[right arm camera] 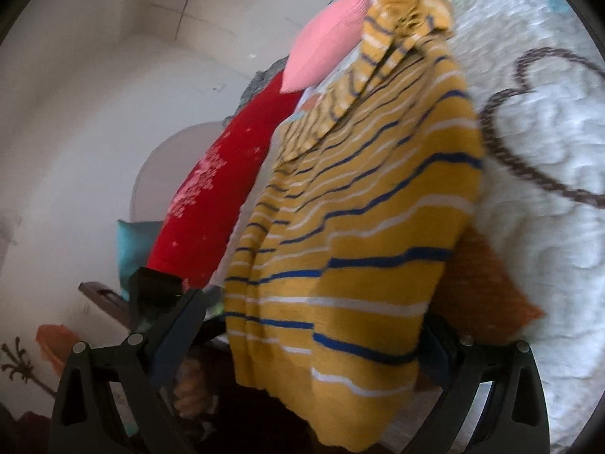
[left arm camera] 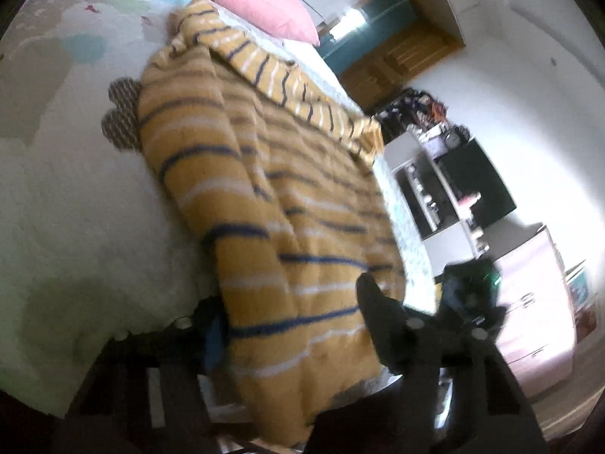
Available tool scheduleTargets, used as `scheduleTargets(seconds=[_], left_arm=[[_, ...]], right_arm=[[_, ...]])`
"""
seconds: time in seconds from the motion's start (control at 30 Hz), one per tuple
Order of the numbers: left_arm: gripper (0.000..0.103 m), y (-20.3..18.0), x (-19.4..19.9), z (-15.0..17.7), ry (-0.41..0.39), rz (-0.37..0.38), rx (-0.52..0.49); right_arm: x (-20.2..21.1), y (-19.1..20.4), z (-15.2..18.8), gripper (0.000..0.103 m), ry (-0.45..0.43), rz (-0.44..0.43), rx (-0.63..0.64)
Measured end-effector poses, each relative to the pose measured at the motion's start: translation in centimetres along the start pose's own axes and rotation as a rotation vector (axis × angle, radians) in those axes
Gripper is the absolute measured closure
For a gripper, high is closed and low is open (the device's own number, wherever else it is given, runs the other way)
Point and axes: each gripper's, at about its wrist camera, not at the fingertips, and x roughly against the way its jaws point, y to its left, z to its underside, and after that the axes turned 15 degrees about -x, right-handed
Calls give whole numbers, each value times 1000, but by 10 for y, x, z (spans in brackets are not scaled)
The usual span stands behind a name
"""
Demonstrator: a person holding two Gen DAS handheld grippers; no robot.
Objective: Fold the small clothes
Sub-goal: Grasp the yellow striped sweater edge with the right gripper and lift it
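Note:
A mustard-yellow knit garment with navy and white stripes lies stretched on the white bed cover. It also fills the right wrist view. My left gripper has its fingers spread wide with the garment's near edge lying between them. My right gripper also stands wide, its fingers either side of the hanging hem. Whether either pinches the cloth is hidden by the fabric.
A pink pillow lies at the bed's head, also in the right wrist view. A red patterned cushion and a teal one sit beside it. Dark shelving and a pink dresser stand beyond the bed.

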Motion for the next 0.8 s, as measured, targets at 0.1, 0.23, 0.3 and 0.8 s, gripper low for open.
scheduleTargets(seconds=[0.1,0.23,0.3,0.8], left_arm=[[47,-7,0,10,-5,-8,-19],[44,-6,0,13,4,7,-10],[41,-7,-3,11,11,13,-7],[93,-36,68,10,10,-193,-77]], right_arm=[[-4,3,3,1,49,-79,-26],[-18,10,20,5,103,-7,1],[-23,14,31,15,88,77,53],[28,43,55,86,-22,211,119]])
